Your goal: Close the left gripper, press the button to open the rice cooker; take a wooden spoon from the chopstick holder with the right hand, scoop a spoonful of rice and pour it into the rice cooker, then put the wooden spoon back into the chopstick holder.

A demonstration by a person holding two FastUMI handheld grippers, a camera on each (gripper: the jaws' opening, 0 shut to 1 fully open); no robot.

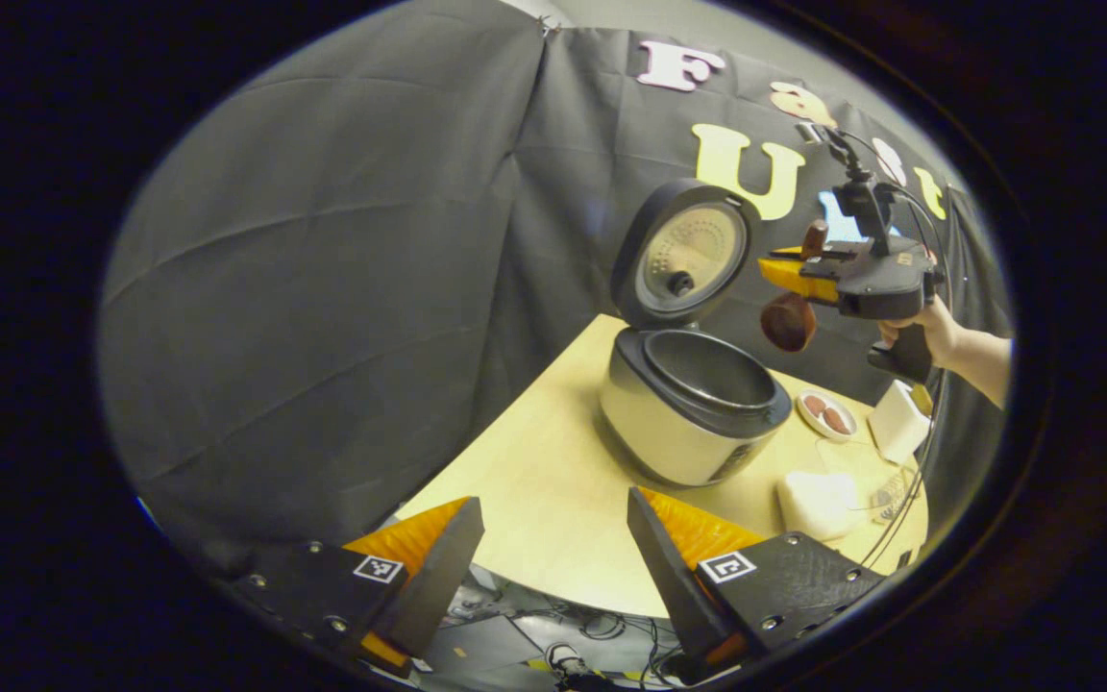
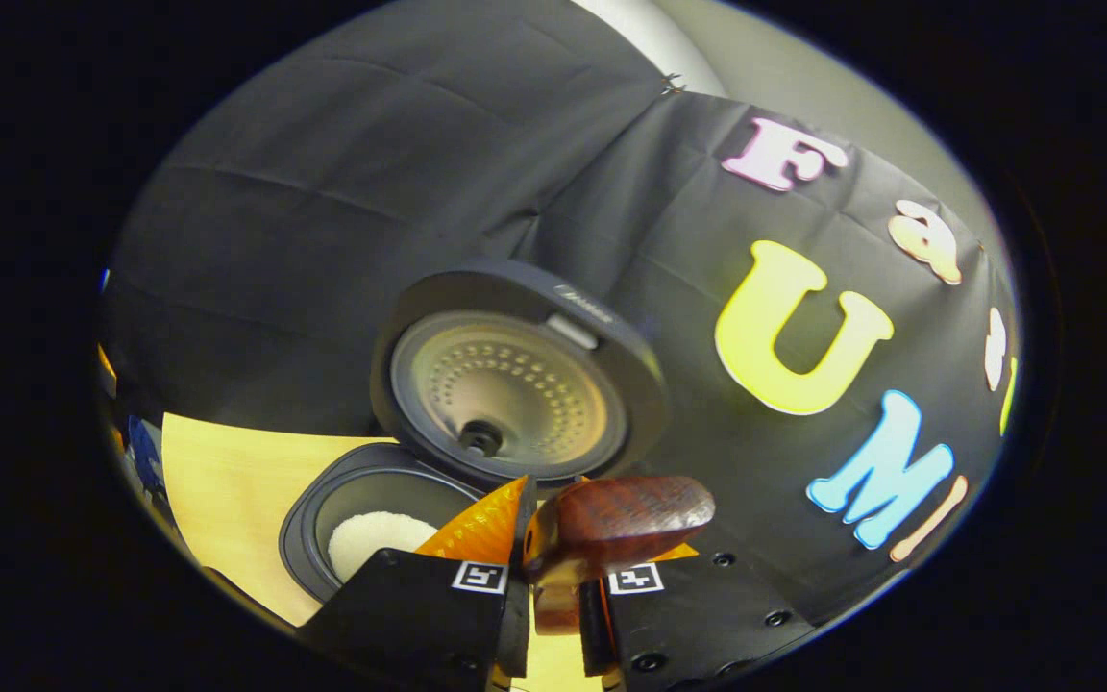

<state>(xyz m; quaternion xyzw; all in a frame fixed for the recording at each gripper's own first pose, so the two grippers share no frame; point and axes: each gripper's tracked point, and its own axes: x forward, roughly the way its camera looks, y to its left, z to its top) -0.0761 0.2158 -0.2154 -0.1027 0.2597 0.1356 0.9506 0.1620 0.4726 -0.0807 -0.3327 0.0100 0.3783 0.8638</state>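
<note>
The wooden spoon point(image 1: 790, 317) was in the air, to the right of the open rice cooker point(image 1: 693, 404) and above the table point(image 1: 553, 490), with its bowl hanging down. In the right gripper view the spoon's handle point(image 2: 611, 524) was clamped between both fingers of the right gripper point(image 2: 553, 567), and a heap of white rice point(image 2: 373, 538) lay inside the cooker's pot. The lid point(image 1: 686, 252) stood upright. A hand point(image 1: 933, 332) held the right gripper in the left gripper view. The left gripper point(image 1: 553, 567) was near the table edge, its fingers wide apart, holding nothing. Beside the cooker were a small plate point(image 1: 827, 415) and two white containers point(image 1: 899, 423).
</note>
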